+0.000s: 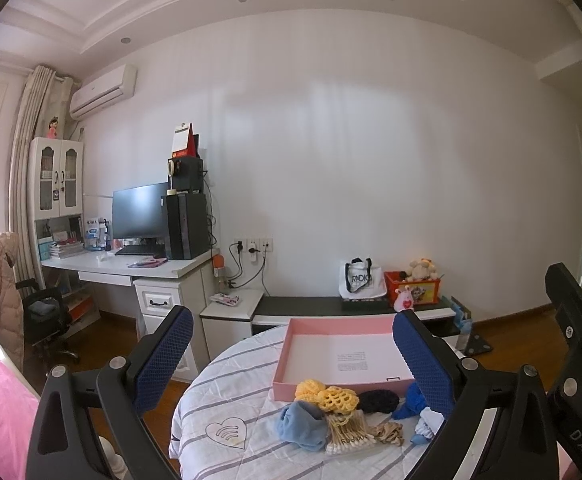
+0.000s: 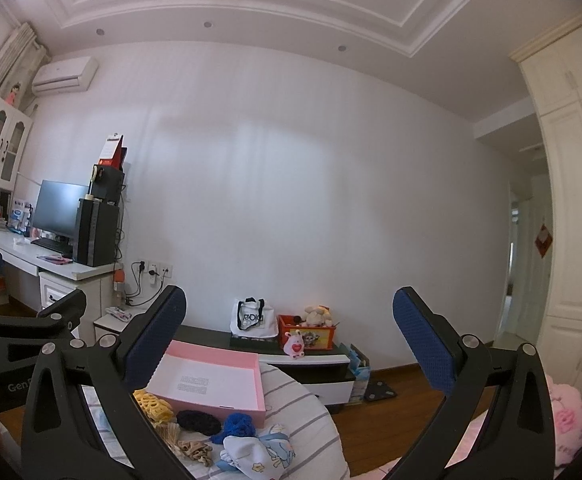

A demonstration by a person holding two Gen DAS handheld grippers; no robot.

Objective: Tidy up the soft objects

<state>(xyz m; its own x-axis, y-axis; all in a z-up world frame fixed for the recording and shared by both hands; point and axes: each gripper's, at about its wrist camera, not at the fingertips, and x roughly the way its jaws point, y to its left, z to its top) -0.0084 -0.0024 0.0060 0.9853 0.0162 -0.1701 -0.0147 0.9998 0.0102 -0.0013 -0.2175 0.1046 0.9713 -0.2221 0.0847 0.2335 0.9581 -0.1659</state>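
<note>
Softness is lying heaped on a round table [image 1: 227,384] covered in a striped quilted cloth, just in front of a shallow pink box [image 1: 341,354] that is sitting open with only a printed white lining showing inside. The left gripper [image 1: 293,354] is hovering above the table with its blue-padded fingers [image 1: 163,356] spread wide and holding nothing; the right gripper [image 2: 291,340] is likewise hanging with its fingers well apart and nothing between them. Touching the box's near wall, a yellow crocheted piece [image 1: 333,396] is resting beside a black scrunchie [image 1: 379,401] and a bright blue scrunchie [image 2: 238,426]. Nearer the camera, a light blue cloth [image 1: 303,426] is lying bunched against a pack of cotton swabs [image 1: 347,432] (its label is reading upside down), with beige hair ties [image 1: 391,432] just beside it. A white printed cloth [image 2: 257,450] is sitting at the table's edge, next to the blue scrunchie.
</note>
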